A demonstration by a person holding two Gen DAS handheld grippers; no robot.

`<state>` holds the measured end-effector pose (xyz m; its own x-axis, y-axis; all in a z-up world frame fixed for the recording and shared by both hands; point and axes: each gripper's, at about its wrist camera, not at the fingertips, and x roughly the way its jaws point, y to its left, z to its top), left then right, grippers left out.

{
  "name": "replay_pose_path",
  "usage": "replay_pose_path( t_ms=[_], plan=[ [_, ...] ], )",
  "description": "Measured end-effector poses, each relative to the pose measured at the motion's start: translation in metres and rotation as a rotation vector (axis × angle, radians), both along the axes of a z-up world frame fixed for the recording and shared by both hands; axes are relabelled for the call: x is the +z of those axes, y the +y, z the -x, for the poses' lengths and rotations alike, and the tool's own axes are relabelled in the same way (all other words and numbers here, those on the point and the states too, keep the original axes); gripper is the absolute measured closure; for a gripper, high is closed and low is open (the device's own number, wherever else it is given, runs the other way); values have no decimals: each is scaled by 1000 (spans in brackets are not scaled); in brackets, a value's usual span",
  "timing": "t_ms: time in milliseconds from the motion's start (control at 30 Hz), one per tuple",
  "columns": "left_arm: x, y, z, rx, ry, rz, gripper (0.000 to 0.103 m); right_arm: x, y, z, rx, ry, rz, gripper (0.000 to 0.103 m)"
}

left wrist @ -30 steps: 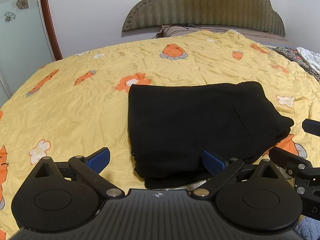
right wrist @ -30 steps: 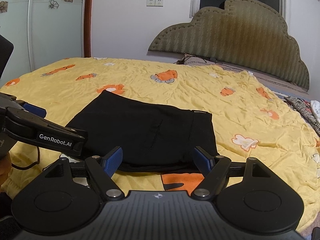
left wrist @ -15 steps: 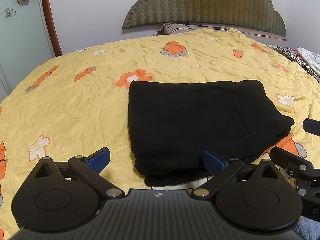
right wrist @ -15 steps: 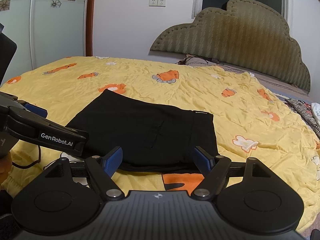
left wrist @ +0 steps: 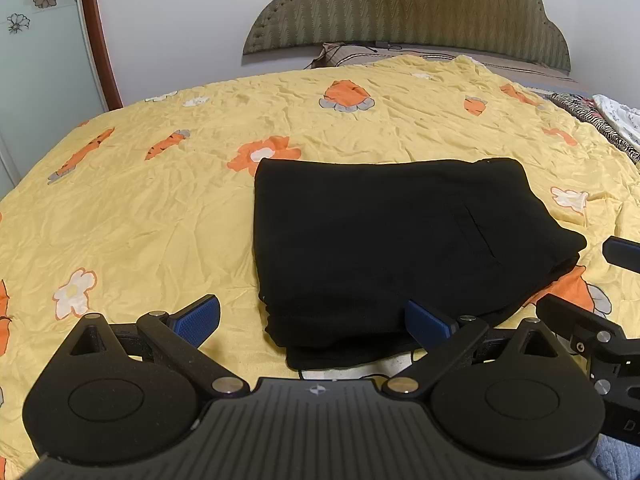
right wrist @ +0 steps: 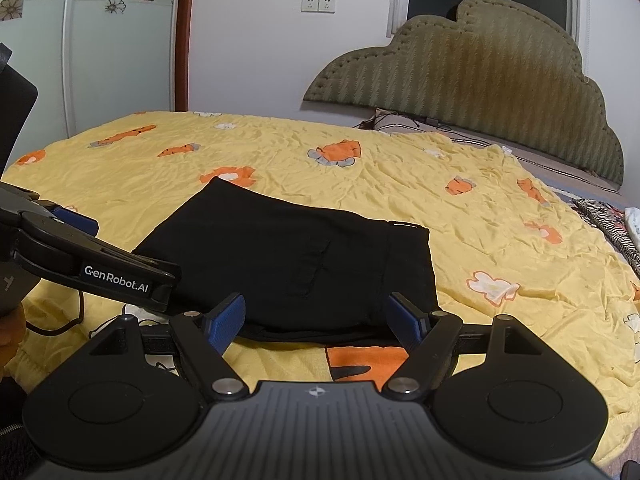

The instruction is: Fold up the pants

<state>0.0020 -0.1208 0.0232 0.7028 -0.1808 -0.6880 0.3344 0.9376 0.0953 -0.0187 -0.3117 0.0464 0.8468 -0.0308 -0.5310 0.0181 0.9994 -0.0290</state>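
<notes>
The black pants (left wrist: 384, 240) lie folded in a compact rectangle on the yellow flowered bedspread (left wrist: 160, 200); they also show in the right wrist view (right wrist: 288, 264). My left gripper (left wrist: 312, 320) is open and empty, held just in front of the pants' near edge. My right gripper (right wrist: 318, 318) is open and empty, also just short of the near edge. The left gripper's arm (right wrist: 92, 268) shows at the left of the right wrist view. The right gripper's fingers (left wrist: 624, 254) show at the right edge of the left wrist view.
A green padded headboard (left wrist: 408, 8) and a pillow (left wrist: 360, 54) stand at the far end of the bed. Striped and patterned clothes (left wrist: 600, 116) lie at the right edge. A glass door (right wrist: 100, 40) with flower stickers stands at the left.
Both grippers have drawn back and risen slightly; the pants sit a little lower in both views. The pants have not moved.
</notes>
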Motion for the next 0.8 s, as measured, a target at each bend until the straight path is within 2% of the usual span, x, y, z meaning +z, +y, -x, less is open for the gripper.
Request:
replay_pose_path(
  t_ms=[800],
  plan=[
    [0,0,1,0,0,0,2,-1,0,1,6,1,3,26]
  ],
)
